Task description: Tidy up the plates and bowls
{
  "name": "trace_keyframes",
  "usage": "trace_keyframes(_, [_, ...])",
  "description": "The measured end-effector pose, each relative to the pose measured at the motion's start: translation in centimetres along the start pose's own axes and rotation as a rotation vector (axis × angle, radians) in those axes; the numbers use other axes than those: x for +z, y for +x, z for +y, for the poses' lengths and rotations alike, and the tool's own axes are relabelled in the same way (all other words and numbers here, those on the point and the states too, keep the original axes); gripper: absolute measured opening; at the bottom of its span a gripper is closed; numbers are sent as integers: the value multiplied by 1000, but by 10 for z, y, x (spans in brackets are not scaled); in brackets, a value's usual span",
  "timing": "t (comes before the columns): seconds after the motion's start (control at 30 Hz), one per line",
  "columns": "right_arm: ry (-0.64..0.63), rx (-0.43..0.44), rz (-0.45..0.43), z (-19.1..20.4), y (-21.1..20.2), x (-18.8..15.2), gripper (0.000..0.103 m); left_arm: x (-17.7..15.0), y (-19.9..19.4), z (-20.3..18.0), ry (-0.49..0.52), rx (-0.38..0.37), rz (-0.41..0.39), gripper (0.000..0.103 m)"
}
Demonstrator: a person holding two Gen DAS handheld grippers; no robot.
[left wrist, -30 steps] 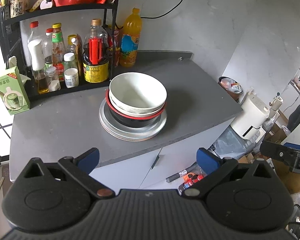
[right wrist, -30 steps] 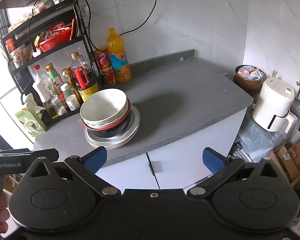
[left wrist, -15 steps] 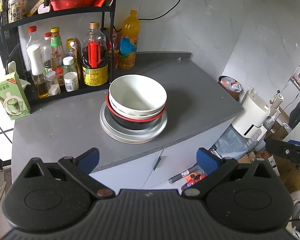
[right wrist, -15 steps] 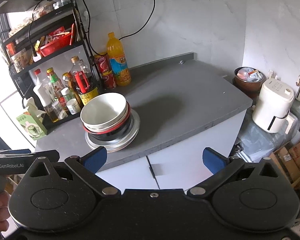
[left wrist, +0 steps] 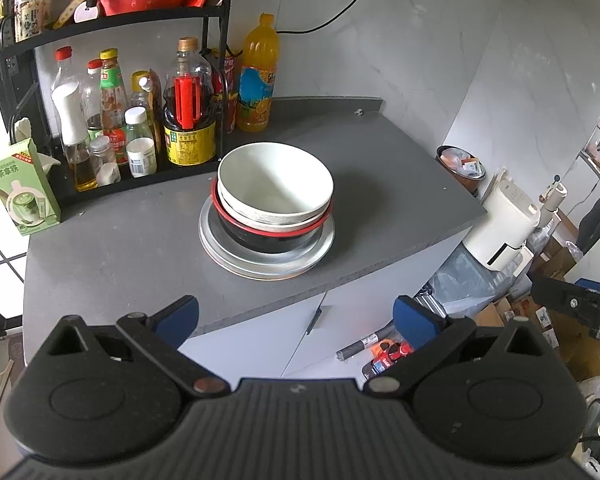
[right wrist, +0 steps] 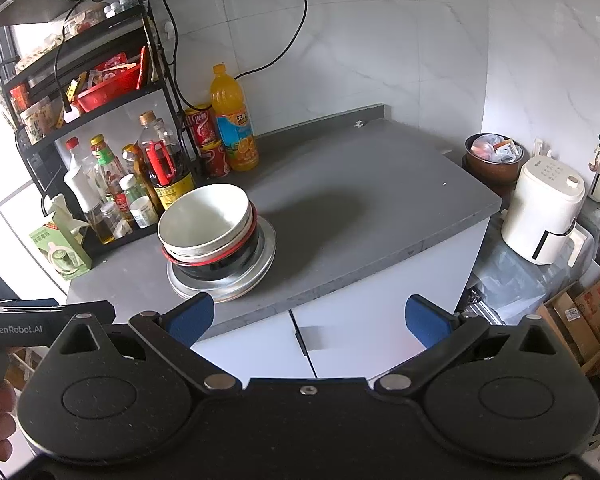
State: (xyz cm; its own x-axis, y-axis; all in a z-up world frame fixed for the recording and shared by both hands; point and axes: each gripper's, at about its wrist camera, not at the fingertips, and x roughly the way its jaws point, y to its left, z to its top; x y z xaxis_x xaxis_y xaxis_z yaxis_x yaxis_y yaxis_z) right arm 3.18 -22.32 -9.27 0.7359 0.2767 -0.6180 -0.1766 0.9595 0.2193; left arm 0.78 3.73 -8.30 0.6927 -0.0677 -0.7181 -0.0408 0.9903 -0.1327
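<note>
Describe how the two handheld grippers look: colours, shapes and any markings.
Both the left gripper and right gripper have matte black bodies with two rounded lobes, silver pivot pins and blue-padded jaws. The left one's side, seen from the right wrist, carries white "GenRobot.AI" lettering.

Both wrist views: high, off the desk [left wrist: 140,248] front edge, facing down-forward; shared: stacked bowls [left wrist: 274,196] [right wrist: 206,224], frame centre-left.
</note>
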Motion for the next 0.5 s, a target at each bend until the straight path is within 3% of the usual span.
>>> trace_keyframes(0.5, [5, -1, -6, -6, 1, 2, 103, 3, -1, -5, 20, -4, -7, 102])
